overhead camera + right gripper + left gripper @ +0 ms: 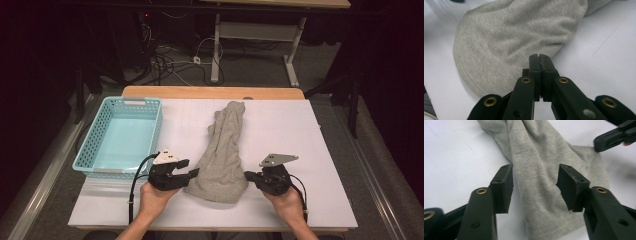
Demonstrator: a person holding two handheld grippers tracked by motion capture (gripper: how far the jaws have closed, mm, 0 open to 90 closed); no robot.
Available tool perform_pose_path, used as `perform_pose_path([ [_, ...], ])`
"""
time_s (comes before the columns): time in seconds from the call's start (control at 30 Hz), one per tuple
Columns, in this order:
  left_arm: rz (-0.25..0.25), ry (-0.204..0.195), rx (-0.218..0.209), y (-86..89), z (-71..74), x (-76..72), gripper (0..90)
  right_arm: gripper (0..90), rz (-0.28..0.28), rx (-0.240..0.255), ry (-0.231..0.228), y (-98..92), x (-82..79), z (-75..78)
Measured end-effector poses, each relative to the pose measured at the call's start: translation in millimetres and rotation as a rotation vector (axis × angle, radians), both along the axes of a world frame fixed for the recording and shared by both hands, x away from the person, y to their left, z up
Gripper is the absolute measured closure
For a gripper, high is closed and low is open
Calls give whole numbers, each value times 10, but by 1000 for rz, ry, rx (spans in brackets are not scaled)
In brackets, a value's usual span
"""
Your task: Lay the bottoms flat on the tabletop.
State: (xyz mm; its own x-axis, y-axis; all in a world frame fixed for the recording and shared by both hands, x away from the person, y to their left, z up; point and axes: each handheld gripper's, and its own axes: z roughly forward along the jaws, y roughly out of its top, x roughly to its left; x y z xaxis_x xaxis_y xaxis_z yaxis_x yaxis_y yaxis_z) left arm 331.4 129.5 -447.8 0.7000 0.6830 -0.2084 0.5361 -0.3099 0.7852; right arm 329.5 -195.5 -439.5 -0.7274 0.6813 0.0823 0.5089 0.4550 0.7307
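A grey knit garment (pixel 222 155) lies bunched lengthwise on the white table cover (pixel 300 135), narrow end far, wide hem near. My left gripper (pixel 192 173) is at the hem's left side. In the left gripper view it (pixel 535 173) stands open, its jaws astride the grey cloth (pixel 539 157) without pressing it. My right gripper (pixel 248 176) is at the hem's right side. In the right gripper view it (pixel 540 56) is shut, its tips against the edge of the garment (pixel 511 37); I cannot tell whether any cloth is pinched.
A light blue plastic basket (pixel 92 140) stands at the table's left, with nothing in it. The right gripper (pixel 614 137) shows at the top right of the left gripper view. Beyond the table's wooden far edge (pixel 210 92) are cables and a desk frame on the floor.
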Motion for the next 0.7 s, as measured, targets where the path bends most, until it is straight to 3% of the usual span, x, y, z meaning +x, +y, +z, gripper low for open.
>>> perform_pose_path([
  [0.1, 24, 4, 42, -117, -84, 61, 405, 900, 16, 6, -6, 29, -19, 13],
  [0.2, 16, 26, 93, -206, -163, 114, 388, 898, 28, -7, 2, 60, -18, -12],
  [0.3, 1, 60, 93, -230, -207, 158, 408, 889, 26, -9, 18, 63, -2, -47],
  [0.33, -15, 77, 95, -233, -221, 170, 449, 885, 27, -4, 23, 61, 6, -55],
  [0.4, -61, 98, 98, -253, -249, 175, 635, 871, 27, 5, 31, 59, 11, -58],
  [0.47, -86, 95, 112, -289, -242, 140, 818, 841, 27, 9, 31, 56, 6, -54],
  [0.57, -96, 57, 123, -287, -135, 67, 855, 801, 24, 23, 22, 37, -2, -40],
  [0.7, -69, 31, 90, -158, -12, 5, 857, 752, 10, 27, 16, 3, 2, -33],
])
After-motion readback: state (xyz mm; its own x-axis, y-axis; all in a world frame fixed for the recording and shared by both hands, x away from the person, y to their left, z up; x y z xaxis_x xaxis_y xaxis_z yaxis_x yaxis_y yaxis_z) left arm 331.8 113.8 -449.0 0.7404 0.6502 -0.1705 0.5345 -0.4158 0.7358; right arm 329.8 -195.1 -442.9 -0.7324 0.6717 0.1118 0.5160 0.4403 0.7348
